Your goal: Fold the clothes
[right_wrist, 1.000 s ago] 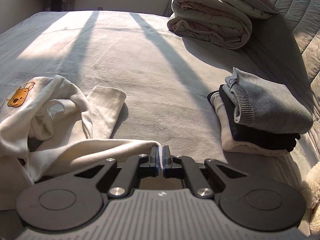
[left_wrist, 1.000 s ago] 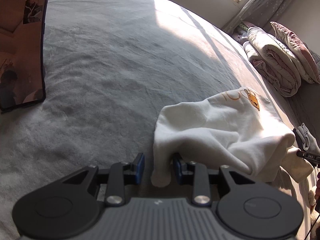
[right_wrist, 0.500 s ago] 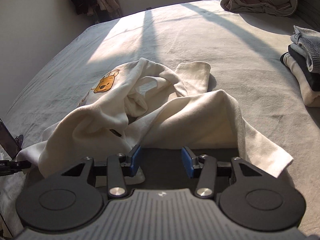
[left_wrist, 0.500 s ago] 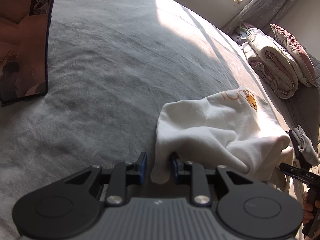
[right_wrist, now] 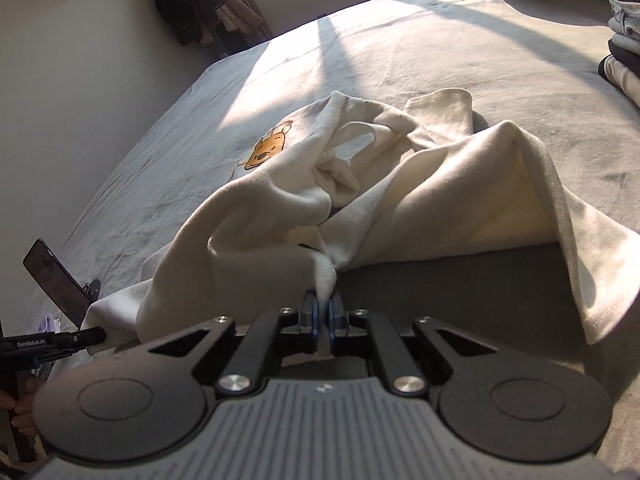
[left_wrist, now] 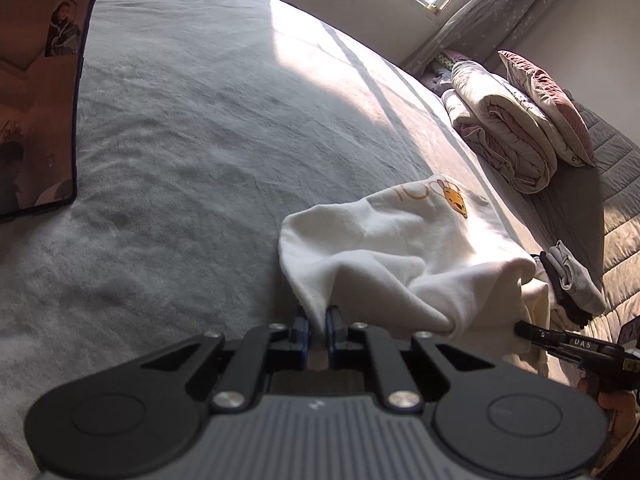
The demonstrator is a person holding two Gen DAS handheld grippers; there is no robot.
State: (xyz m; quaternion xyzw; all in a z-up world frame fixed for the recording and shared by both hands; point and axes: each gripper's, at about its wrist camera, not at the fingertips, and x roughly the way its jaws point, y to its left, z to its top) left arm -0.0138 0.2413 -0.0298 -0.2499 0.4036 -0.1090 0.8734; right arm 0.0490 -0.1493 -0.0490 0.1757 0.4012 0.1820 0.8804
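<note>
Across the lower middle of the left wrist view, the left hand-held gripper [left_wrist: 317, 322] is clamped on a pinch of the cream sweatshirt [left_wrist: 404, 248], its blue-padded jaws drawn nearly together with cloth between them. From that pinch the garment runs up and to the right over the grey bed [left_wrist: 192, 152], bunched into soft folds, with an orange bear print [left_wrist: 456, 202] near its far edge. At the lower right of this view the right hand-held gripper [left_wrist: 520, 326] meets another edge of the same sweatshirt.

Low in the centre of the right wrist view, the right hand-held gripper [right_wrist: 323, 310] is likewise closed on a gathered fold of the cream sweatshirt [right_wrist: 440, 184], which rises from the jaws and spreads toward the upper middle of the frame. One sleeve [right_wrist: 444, 110] lies flat on the bed [right_wrist: 400, 40] beyond the bunched body, and a loose flap drapes down at the right. The bear print [right_wrist: 270, 150] sits left of centre. At the lower left the left hand-held gripper [right_wrist: 102, 334] holds the garment's other corner.

A stack of folded clothes [right_wrist: 624, 52] sits at the right edge, well apart from the sweatshirt. A rolled duvet [left_wrist: 504, 128] lies in the upper right of the left wrist view, and a phone [left_wrist: 40, 88] stands at its upper left.
</note>
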